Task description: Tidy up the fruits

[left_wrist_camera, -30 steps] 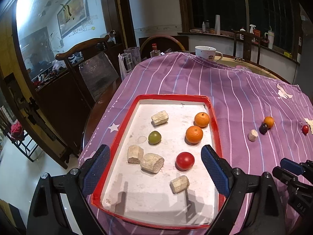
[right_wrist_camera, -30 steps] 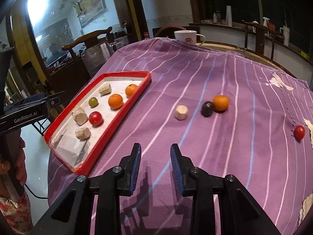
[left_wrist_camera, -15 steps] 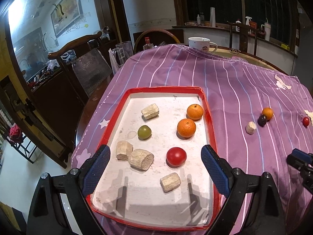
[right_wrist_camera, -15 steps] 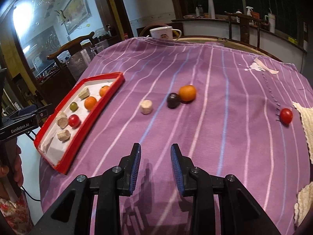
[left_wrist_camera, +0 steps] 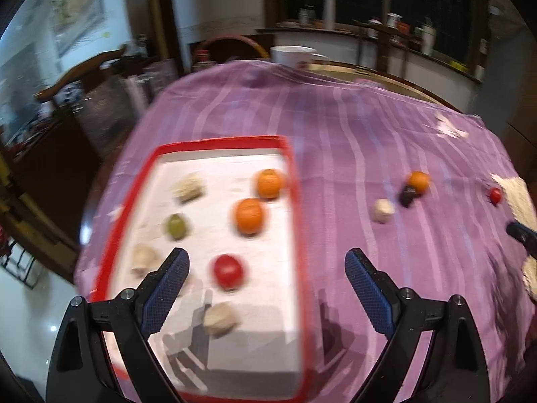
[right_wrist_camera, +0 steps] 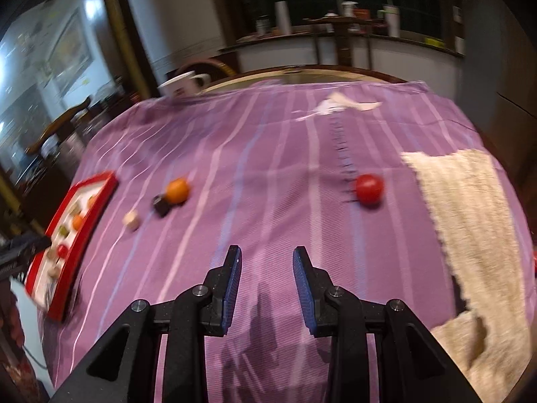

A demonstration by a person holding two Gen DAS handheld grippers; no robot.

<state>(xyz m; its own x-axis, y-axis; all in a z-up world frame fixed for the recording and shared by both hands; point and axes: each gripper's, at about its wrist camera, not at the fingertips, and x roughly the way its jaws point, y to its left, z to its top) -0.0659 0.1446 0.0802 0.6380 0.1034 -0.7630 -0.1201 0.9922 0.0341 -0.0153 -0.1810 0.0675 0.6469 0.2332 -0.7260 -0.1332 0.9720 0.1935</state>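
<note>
While the right gripper (right_wrist_camera: 265, 270), part open and empty, hovers over cloth, the red fruit (right_wrist_camera: 369, 184) lies far-right of it; left gripper (left_wrist_camera: 265, 285), wide open, empty, is farther.

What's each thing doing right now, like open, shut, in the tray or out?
Left gripper: open, empty, over the tray.
Right gripper: open, empty.
Tray: holds two oranges, a red fruit, a green fruit, pale chunks.
Loose orange: on the cloth, outside the tray.
Dark fruit: beside the loose orange.
Pale chunk: on the cloth.
Red tomato: alone on the cloth.
</note>
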